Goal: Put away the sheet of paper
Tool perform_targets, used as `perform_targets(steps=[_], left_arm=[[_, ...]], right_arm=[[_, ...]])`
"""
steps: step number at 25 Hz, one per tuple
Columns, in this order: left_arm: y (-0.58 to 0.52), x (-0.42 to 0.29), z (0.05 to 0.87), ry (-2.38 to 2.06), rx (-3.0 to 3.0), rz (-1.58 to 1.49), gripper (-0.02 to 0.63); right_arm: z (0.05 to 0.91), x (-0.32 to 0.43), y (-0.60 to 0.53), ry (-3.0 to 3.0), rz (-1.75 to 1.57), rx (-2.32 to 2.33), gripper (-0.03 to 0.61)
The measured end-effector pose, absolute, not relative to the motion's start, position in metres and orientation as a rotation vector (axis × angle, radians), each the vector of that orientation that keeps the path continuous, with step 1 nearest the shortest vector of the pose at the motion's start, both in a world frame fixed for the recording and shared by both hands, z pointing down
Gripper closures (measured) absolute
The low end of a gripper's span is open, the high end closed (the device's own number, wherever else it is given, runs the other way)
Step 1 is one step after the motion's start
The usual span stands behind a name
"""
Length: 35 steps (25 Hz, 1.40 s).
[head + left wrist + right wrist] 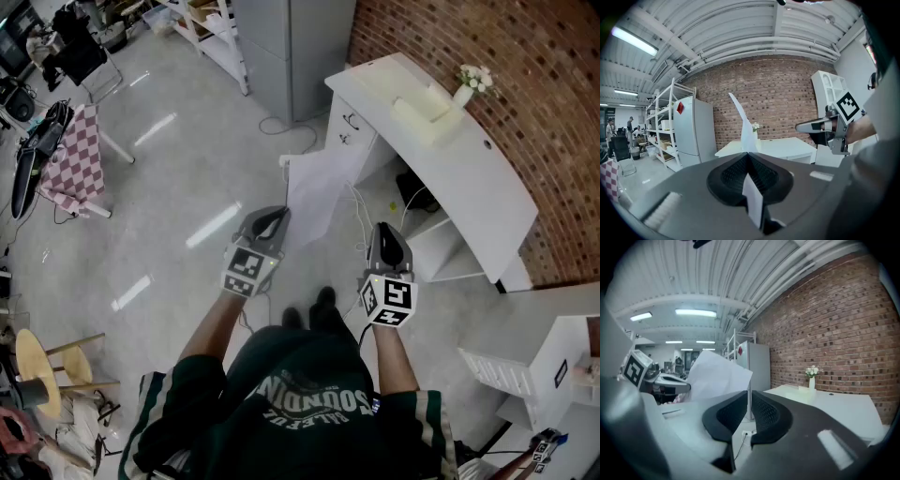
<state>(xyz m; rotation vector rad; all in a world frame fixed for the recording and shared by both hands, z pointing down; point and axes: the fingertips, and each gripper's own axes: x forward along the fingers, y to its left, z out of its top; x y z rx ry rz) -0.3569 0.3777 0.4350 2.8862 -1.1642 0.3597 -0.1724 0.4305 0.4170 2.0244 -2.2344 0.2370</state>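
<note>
The white, gently curled sheet of paper (319, 192) (743, 126) (717, 376) stands out at one o'clock from the left gripper (277, 214) (749, 154), its edge clamped between the jaws. The right gripper's (382, 230) (749, 392) jaws rest together, empty.

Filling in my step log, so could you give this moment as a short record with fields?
Left gripper: shut on the sheet of paper, pinched at its edge
Right gripper: jaws close together, nothing between them
Paper: held in the air, between the person and the white desk
Desk: against the brick wall, bears a vase of flowers
</note>
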Motion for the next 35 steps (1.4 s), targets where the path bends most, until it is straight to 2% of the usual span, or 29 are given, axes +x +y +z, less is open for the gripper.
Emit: perform_targets(steps=[4,16,28,35], left_arm=[[0.380,-0.365,0.433,-1.161,2.887,0.356,0.601],[0.375,-0.369,0.438,-1.171,2.869,0.363,0.601],[0.334,-0.333,0.429,-1.167,2.869,0.360,0.603],[0.315,-0.306,0.425,-1.179,2.868,0.352,0.601]], right_arm=[[0.416,-0.181,0.435,-2.237,0.240,2.033,0.529],[0.423,-0.188,0.428,-2.219,0.229,2.019,0.529],[0.417,-0.156,0.390,-2.210,0.215,2.017,0.529],[0.417,-0.132,0.370,-2.216,0.205,2.000,0.571]])
